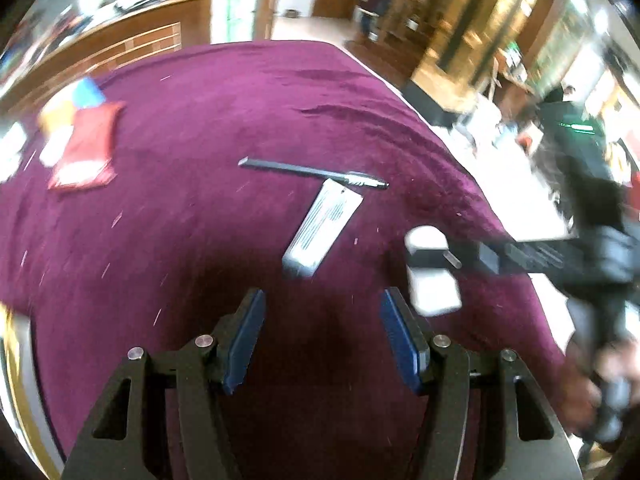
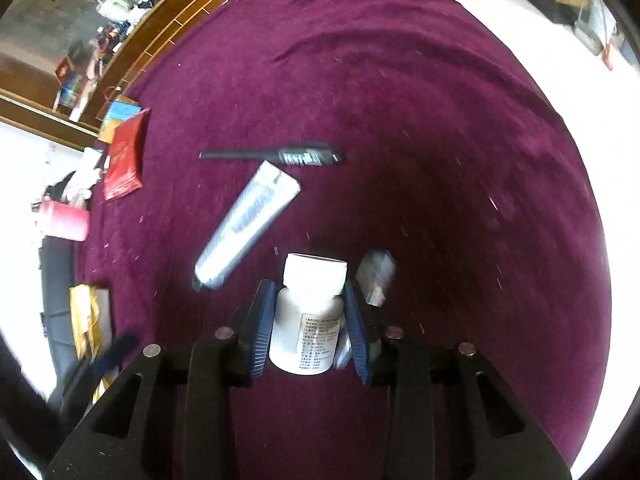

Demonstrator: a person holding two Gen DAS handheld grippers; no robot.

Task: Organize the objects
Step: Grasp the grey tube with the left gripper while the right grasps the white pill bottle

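1. Your right gripper (image 2: 310, 322) is clamped on a white pill bottle (image 2: 308, 320). Both blue pads (image 2: 262, 330) press its sides, and the cap sticks out past the fingertips, label facing the camera.
2. Your left gripper (image 1: 322, 336) is let go, jaws apart with nothing between them, just purple cloth (image 1: 200, 240) underneath.
3. From the left camera you can see the bottle (image 1: 430, 272) off to the right of the left fingertips, held at the end of the right gripper, which comes in from the right edge. It's blurry there, so no finer detail.
4. A white tube (image 2: 248, 220) lies on the cloth just ahead and left of the bottle, slanted, its flat end toward a black pen (image 2: 276, 156).
5. The pen lies crosswise beyond the tube, almost touching that end.
6. A small pale box (image 2: 376, 278) sits just right of the bottle cap, beside the right pad. Too blurred to read.
7. A red packet (image 2: 124, 156) lies near the cloth's left edge, well apart from the tube, with a blue and yellow box (image 2: 118, 116) just beyond it.
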